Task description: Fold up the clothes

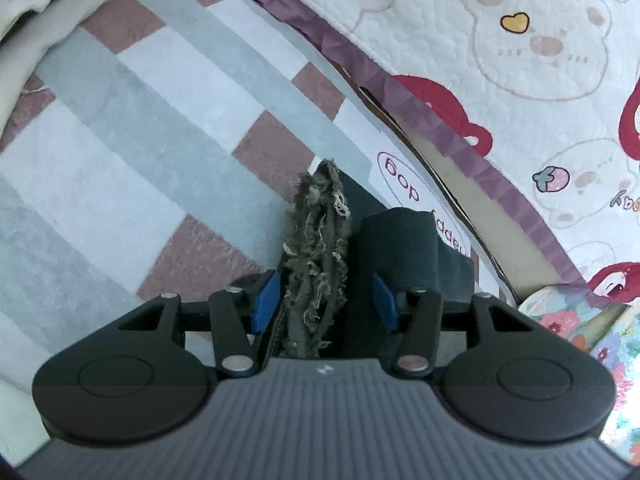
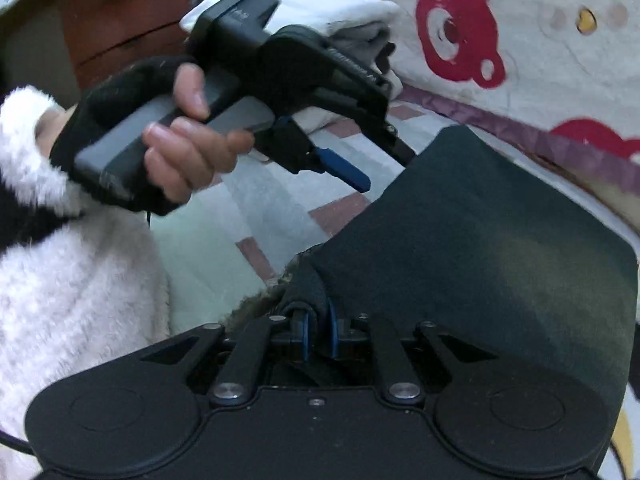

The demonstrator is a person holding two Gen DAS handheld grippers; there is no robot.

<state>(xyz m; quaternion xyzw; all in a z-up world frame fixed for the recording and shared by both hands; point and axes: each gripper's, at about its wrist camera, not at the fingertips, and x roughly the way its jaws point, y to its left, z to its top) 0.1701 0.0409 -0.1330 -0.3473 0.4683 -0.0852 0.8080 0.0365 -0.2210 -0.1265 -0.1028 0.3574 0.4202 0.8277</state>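
A dark garment with a frayed olive hem [image 1: 318, 248] hangs between the open jaws of my left gripper [image 1: 325, 300]; its blue pads [image 1: 266, 300] stand apart on either side of the cloth. In the right wrist view the same dark garment [image 2: 480, 240] spreads wide over the striped rug. My right gripper [image 2: 318, 334] is shut on a bunched corner of it. The left gripper [image 2: 384, 160] also shows there, held by a gloved hand [image 2: 176, 140], one blue finger [image 2: 344, 170] free and the other behind the garment's top edge.
A rug with grey, white and pink blocks [image 1: 140, 140] lies below. A quilt with bear prints and a purple ruffle [image 1: 520, 60] runs along the right. Folded white and grey cloth [image 2: 352, 16] sits behind the left gripper. A fluffy white sleeve [image 2: 60, 280] fills the left.
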